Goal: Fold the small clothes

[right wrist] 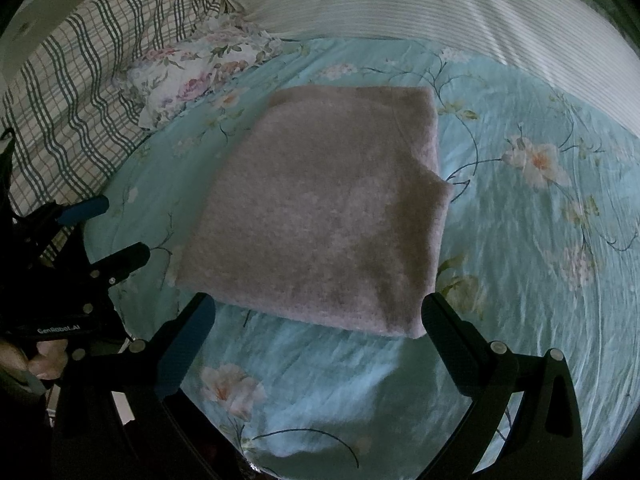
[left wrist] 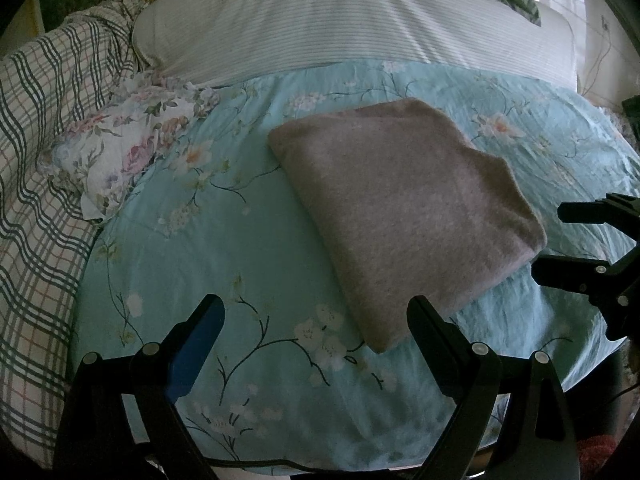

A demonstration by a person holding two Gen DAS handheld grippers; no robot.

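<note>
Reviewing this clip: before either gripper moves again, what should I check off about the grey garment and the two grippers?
1. Grey garment lies folded in a compact stack on the floral sheet: ok.
2. Left gripper open and holding nothing: ok.
3. Right gripper open and holding nothing: ok.
4. Both grippers apart from the garment: ok for the left; cannot tell for the right, whose fingertips sit at the near edge.
5. Edges aligned: not ok, a step shows along the right side.
6. Floral cloth lies apart from the garment: ok.
</note>
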